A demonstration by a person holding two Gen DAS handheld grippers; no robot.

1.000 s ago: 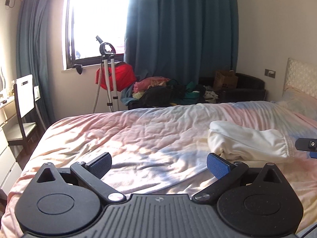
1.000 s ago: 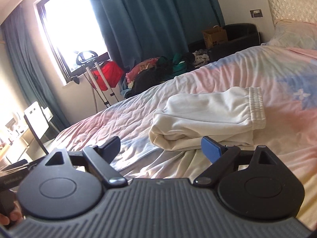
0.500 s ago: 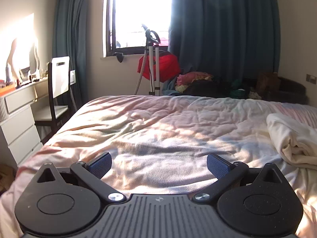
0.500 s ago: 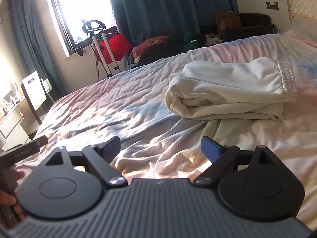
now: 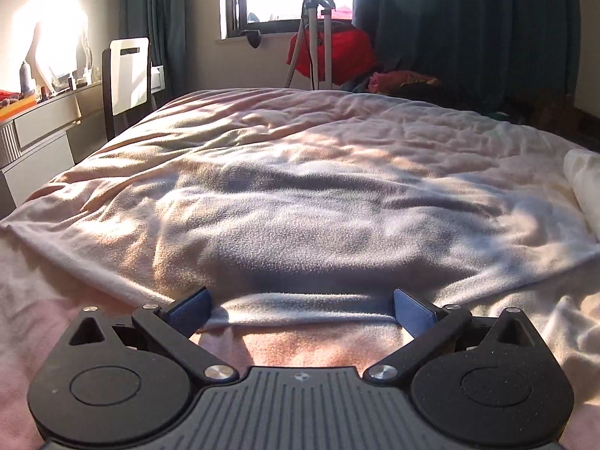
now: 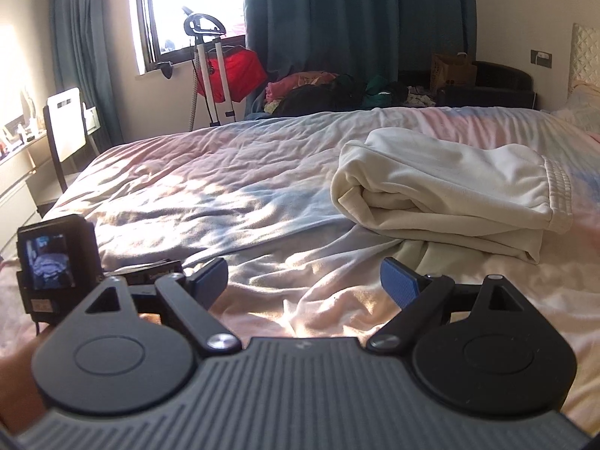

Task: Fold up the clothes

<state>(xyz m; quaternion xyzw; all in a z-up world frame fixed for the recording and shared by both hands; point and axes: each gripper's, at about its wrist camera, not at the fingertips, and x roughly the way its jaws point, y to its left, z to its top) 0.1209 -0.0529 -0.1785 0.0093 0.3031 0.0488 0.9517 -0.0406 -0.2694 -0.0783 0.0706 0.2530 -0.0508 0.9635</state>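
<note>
A cream-white folded garment with a ribbed elastic waistband [image 6: 446, 195] lies on the pastel pink-and-blue fleece bedspread [image 6: 225, 187], toward the headboard side of the bed; in the left wrist view only its rounded end [image 5: 585, 187] shows at the right edge.

The right gripper [image 6: 303, 281] points slightly downward over the bedspread, short of the garment and a little to its left. Its jaws stand wide apart, blue pads clear of any cloth, nothing between them.

The left gripper [image 5: 300, 309] is low, close to the bed surface, pointing downward at a raised fold edge of the bedspread [image 5: 300, 300]. Its jaws are also spread wide; the fold edge runs across the gap between the blue pads, and whether they touch it cannot be told. Nothing is gripped.

In the right wrist view, the black camera unit with a small lit screen [image 6: 48, 258] on the left gripper sits at the left, just beside the right gripper's left finger.
</note>
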